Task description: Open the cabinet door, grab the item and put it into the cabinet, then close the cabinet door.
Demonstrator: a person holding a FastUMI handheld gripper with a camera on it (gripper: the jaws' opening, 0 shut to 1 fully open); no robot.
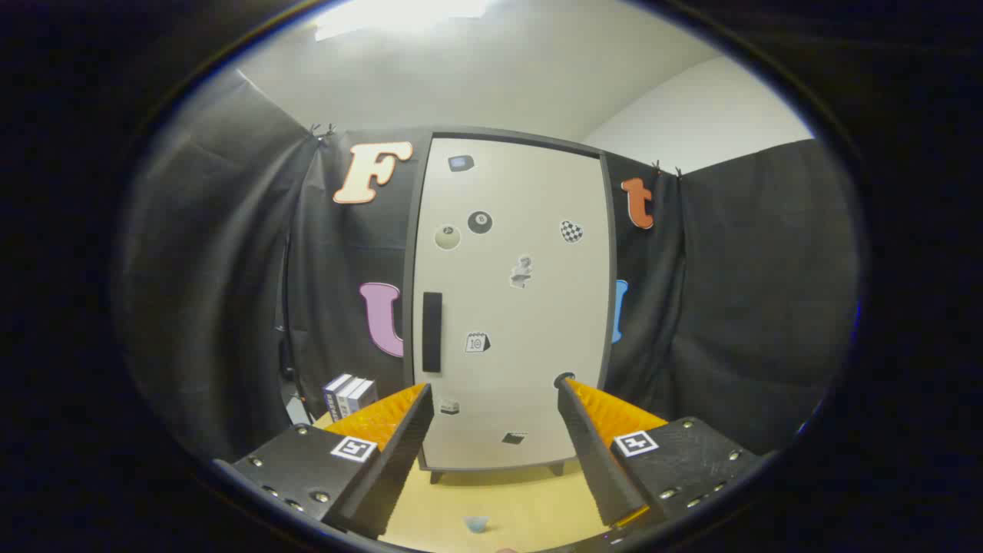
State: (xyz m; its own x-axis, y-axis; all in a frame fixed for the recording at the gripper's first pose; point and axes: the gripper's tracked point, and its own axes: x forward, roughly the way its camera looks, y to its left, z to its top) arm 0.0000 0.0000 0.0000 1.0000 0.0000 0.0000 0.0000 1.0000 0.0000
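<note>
A tall white cabinet with a dark frame stands straight ahead on a yellow table, its door shut. A black vertical handle sits on the door's left side, and several small stickers dot the door. My gripper is open, fingers spread wide, nothing between them; the cabinet's lower half shows in the gap beyond the fingertips. A small pale blue item lies on the table close below, between the fingers.
A small stack of white and dark boxes stands on the table left of the cabinet, just behind my left finger. Black cloth walls close in on the left, the right and behind the cabinet.
</note>
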